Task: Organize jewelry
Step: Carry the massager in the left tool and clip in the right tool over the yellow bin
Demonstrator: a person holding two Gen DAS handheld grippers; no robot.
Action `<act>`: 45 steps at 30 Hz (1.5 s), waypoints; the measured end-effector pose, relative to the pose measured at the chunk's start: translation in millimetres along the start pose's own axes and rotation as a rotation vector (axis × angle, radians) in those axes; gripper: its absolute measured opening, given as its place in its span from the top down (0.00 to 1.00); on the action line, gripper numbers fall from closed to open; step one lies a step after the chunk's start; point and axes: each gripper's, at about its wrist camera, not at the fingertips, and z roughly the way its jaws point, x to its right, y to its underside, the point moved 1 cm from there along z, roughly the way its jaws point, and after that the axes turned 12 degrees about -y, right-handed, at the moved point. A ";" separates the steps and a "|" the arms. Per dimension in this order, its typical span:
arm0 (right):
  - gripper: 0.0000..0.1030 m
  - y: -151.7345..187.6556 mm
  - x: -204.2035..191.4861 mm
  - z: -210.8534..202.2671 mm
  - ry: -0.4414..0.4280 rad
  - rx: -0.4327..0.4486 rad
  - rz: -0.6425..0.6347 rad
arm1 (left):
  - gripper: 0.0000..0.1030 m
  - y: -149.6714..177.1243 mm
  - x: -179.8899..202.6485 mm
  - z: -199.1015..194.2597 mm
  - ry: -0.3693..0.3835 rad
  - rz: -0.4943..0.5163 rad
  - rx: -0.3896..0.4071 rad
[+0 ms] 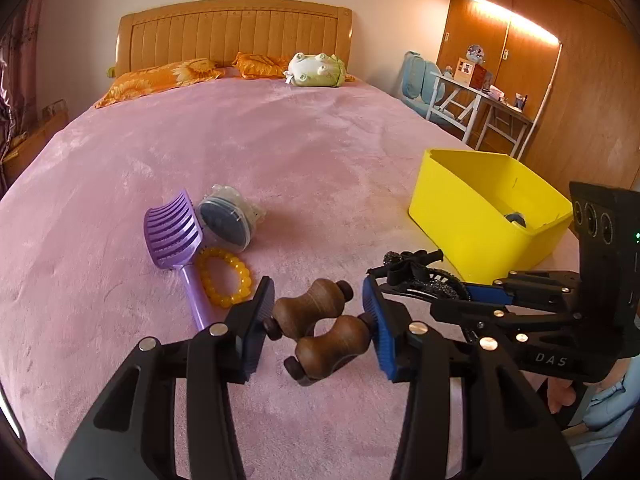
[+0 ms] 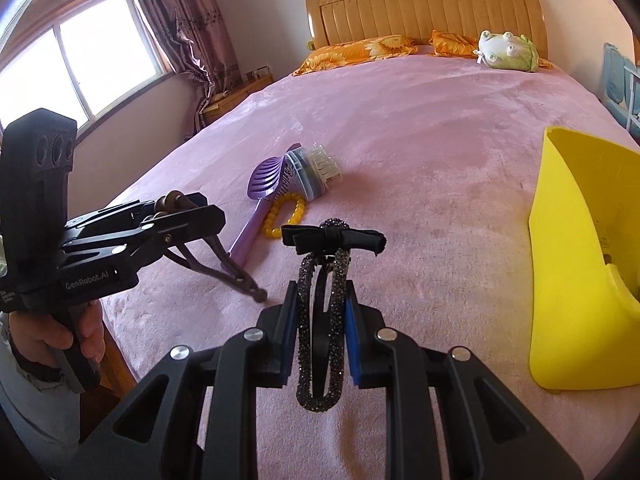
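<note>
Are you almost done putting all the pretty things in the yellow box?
Partway. The yellow box already has something dark in it. The left claw holds a wooden roller and the right claw holds a sparkly bow hair clip. The purple brush, yellow bead bracelet and round brush remain on the bed.

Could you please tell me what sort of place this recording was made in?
Almost certainly a home bedroom: a large bed with a pink plush cover, a wooden headboard with sunflower-print pillows, and wooden wardrobe doors along one wall.
</note>
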 end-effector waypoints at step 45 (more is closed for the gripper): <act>0.78 -60.5 257.5 -198.7 0.384 0.088 0.184 | 0.57 -175.1 313.0 83.9 0.203 0.382 0.041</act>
